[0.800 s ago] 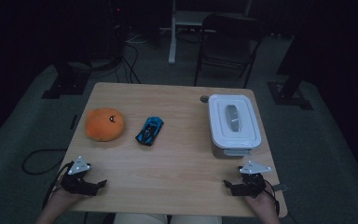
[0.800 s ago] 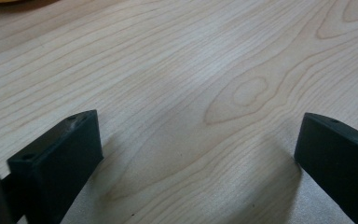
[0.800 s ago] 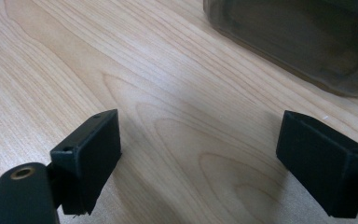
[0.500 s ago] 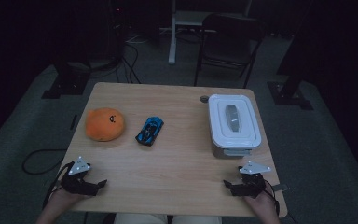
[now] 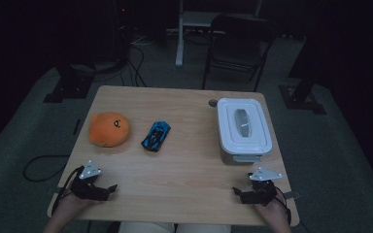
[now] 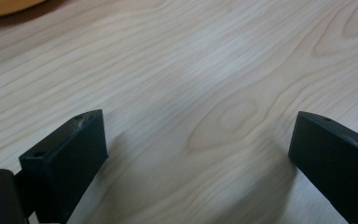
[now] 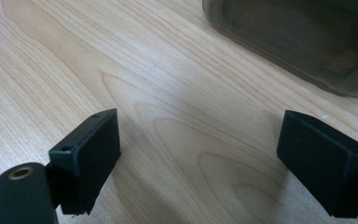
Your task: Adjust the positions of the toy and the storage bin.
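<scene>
- Left tool [image 5: 108, 190] at near-left corner of the wooden surface [image 5: 189, 145]; jaws spread, nothing between them.
- Orange plush [image 5: 109, 129] left of centre, nearest that tool but apart from it.
- Blue toy car [image 5: 156, 136] just right of the plush.
- Lidded white container [image 5: 244, 128] far right.
- Right tool [image 5: 240, 193] just in front of the container; jaws spread, bare wood between.

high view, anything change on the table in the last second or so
Nothing visibly changed. The left gripper and right gripper rest at the near edge, jaws open and empty; the orange plush, blue toy car and lidded white container lie where they were.
</scene>
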`<state>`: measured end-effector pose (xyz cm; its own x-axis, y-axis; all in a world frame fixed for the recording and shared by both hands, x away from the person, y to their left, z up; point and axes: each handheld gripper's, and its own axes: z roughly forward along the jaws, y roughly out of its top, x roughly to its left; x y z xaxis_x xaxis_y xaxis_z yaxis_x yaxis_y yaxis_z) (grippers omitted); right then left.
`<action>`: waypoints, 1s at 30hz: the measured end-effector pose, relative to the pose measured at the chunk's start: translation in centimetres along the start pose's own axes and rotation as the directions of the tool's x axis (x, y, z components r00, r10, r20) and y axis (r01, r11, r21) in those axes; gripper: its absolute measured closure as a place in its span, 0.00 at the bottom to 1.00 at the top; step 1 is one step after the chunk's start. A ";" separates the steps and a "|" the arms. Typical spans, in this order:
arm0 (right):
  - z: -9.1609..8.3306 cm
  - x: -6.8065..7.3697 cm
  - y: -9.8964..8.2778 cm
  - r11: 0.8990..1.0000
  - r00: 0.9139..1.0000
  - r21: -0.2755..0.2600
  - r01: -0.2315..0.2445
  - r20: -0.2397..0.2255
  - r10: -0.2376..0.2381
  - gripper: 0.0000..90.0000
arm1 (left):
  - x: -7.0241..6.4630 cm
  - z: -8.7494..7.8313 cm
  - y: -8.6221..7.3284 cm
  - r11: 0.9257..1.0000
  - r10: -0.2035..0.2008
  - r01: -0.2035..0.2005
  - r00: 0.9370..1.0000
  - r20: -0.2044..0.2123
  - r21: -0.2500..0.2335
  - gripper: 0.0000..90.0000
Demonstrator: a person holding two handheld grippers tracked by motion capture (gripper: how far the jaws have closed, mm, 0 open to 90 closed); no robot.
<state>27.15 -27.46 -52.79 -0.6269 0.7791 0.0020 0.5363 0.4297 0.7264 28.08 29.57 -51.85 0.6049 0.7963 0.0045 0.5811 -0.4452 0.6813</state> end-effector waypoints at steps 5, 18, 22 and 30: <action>0.0 0.0 0.0 1.000 1.000 0.000 -0.005 0.005 0.005 0.14 | -0.8 0.9 2.0 1.000 0.009 -0.009 1.000 0.004 -0.006 0.05; 0.0 0.0 0.0 1.000 1.000 0.001 -0.006 0.007 0.006 0.14 | -2.2 4.0 7.8 1.000 0.020 -0.020 1.000 0.022 -0.008 0.05; 0.0 0.0 0.0 1.000 1.000 0.001 -0.007 0.008 0.007 0.14 | -2.2 4.8 9.1 1.000 0.018 -0.018 1.000 0.013 0.004 0.05; 0.0 -0.1 0.0 1.000 1.000 0.001 -0.007 0.008 0.007 0.14 | -2.4 6.0 11.5 0.999 0.031 -0.032 0.999 0.018 0.016 0.05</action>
<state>27.18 -27.51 -52.78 -0.6183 0.7859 0.0017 0.5412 0.4242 0.7260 36.56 20.08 -48.46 0.6326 0.7744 0.0127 0.5700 -0.4766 0.6693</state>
